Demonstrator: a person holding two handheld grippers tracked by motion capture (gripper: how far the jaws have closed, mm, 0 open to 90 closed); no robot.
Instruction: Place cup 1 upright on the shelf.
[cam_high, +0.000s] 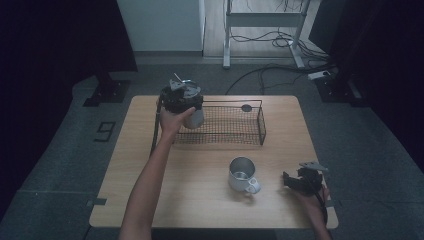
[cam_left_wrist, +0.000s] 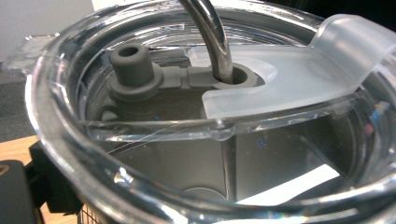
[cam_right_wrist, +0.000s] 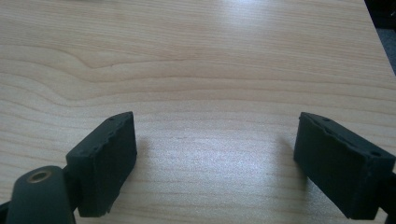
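While our left hand-held gripper (cam_high: 182, 102) hangs over the left end of the wire basket (cam_high: 260, 127) near the surface's (cam_high: 150, 165) far edge, it holds a steel tumbler (cam_high: 195, 117) with a clear lid (cam_left_wrist: 70, 140) and metal straw (cam_left_wrist: 212, 37). Our right hand-held gripper (cam_right_wrist: 215, 158) rests by the near right corner, jaws apart with nothing between them. A mug (cam_high: 242, 175) stands just left of it.
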